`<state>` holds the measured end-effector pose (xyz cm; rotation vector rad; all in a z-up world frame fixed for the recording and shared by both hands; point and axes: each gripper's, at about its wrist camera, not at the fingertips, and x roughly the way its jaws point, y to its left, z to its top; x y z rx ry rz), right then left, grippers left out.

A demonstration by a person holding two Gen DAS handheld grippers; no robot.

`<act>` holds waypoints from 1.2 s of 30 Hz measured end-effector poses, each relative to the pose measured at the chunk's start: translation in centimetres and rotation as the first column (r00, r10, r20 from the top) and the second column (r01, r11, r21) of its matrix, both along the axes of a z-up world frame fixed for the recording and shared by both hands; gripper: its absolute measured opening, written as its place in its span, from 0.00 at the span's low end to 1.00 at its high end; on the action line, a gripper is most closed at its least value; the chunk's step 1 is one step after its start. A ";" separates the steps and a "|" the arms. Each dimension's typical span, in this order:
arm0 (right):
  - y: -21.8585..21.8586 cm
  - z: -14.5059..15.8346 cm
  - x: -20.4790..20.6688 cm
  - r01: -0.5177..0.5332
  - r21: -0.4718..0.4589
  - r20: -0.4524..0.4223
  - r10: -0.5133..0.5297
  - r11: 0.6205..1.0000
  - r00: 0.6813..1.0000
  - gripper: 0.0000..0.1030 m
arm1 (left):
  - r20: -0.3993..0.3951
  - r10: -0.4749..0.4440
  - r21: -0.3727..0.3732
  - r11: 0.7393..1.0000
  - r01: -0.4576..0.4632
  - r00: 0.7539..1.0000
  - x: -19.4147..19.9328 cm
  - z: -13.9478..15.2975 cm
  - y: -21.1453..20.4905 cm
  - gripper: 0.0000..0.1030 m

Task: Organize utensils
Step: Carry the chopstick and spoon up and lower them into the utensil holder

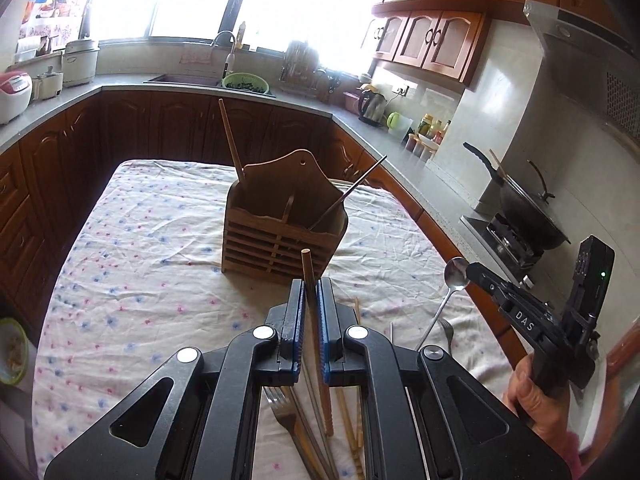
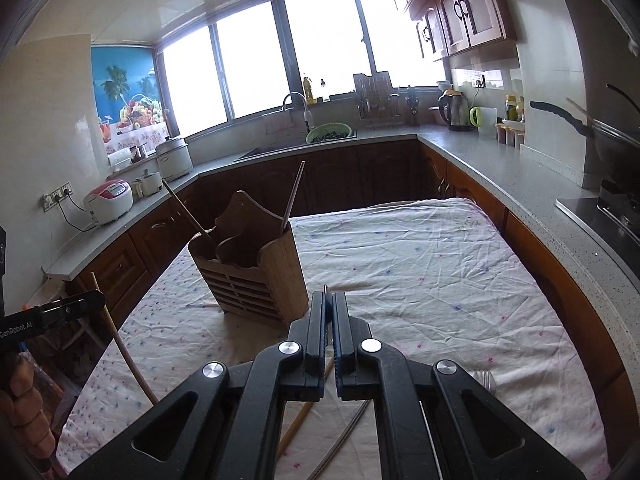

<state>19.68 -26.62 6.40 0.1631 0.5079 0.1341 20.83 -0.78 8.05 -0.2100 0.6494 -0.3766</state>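
the left gripper has its jaws clamped on a long reddish-brown wooden chopstick, held near its upper end, with the tip poking up in front of the slatted wooden utensil holder. that holder stands near the middle of the counter with the white floral cloth and already carries a wooden stick on its left and a thin metal chopstick leaning out to the right.

the right gripper has its jaws nearly together on a silver metal spoon, pinched just below the bowl, with the handle hanging down.

the step in hand looks like dropping each piece into a compartment. to do it well, i'd lift the chopstick clear of the holder's front wall, tip it upright over the left compartment, and loosen the grip only once its lower end is inside. the spoon should probably go to a separate compartment, handle first.

a silver fork and pale bamboo chopsticks lie on the cloth beneath the left gripper, waiting.

readable writing: "das" on the right gripper's body, and "genrobot.ai" on the left gripper's body in the right wrist view.
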 end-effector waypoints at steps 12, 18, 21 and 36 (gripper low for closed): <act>1.0 2.2 -0.3 -0.006 -0.020 0.072 0.008 1.000 0.997 0.03 | 0.063 0.030 -0.032 0.999 -0.028 0.998 -0.4 2.0 1.6 0.05; 1.4 2.6 0.1 -0.005 -0.018 0.099 0.007 1.000 0.995 0.03 | 0.092 0.045 -0.053 0.998 -0.041 0.995 -0.2 3.0 2.4 0.05; 1.6 3.0 0.3 0.000 -0.018 0.122 0.002 1.000 0.993 0.03 | 0.116 0.060 -0.065 0.996 -0.053 0.991 0.0 3.9 2.9 0.05; 3.9 7.0 5.7 0.046 -0.067 0.260 -0.027 0.997 0.965 0.03 | 0.301 0.151 -0.096 0.987 -0.127 0.942 5.5 10.7 4.2 0.05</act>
